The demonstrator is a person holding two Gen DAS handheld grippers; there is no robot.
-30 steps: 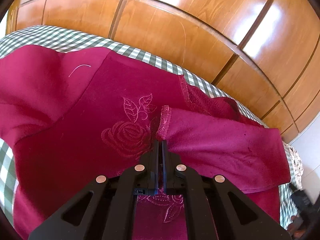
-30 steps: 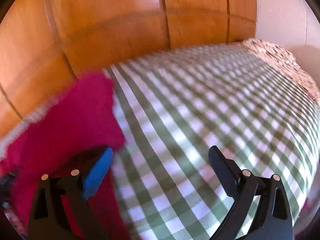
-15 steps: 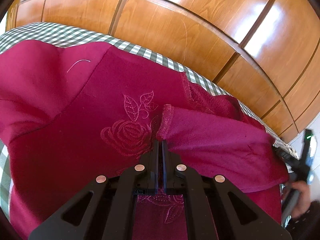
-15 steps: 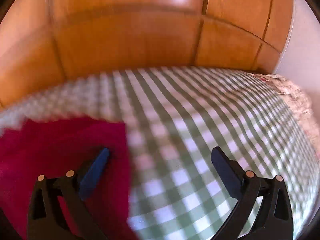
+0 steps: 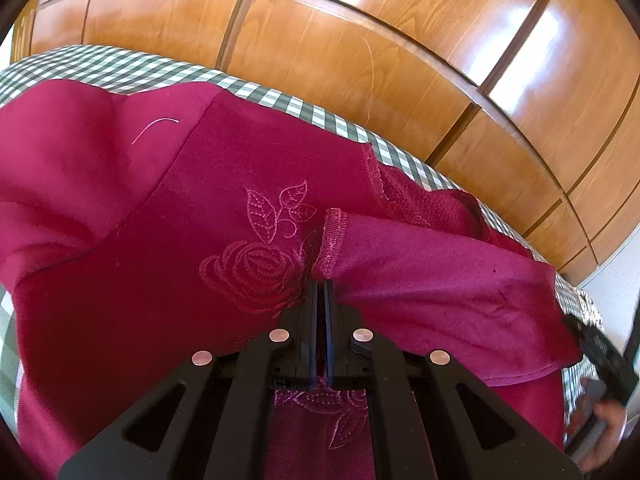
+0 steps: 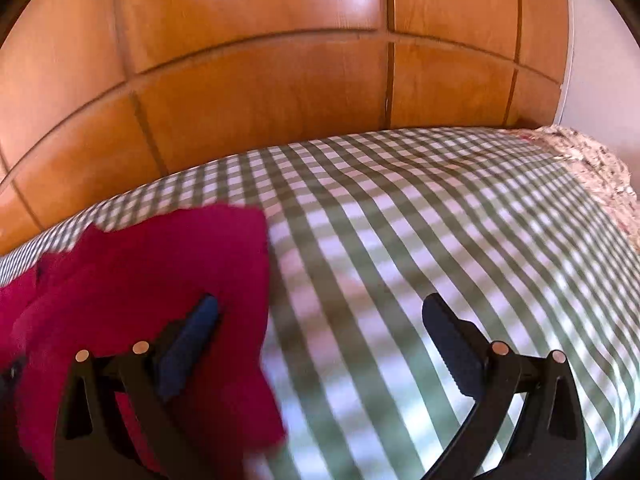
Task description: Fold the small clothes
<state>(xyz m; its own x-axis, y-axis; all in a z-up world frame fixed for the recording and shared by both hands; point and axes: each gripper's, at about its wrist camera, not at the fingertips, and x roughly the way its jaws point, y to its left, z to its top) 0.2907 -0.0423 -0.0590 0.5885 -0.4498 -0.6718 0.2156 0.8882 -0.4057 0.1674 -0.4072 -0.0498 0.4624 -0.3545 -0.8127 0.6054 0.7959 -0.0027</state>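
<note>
While pinched fingers [image 5: 319, 292] grip it, sleeve [image 5: 432, 280] drapes right.

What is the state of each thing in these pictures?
Left gripper: shut on the sleeve cuff.
Right gripper: open, holding nothing.
Red garment: spread on the cloth, one sleeve folded inward.
Checked cloth: lying flat.

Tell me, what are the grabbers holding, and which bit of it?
The left gripper is shut on the red top's sleeve, pinching it at the stitched cuff. The right gripper is open, holding nothing.
</note>
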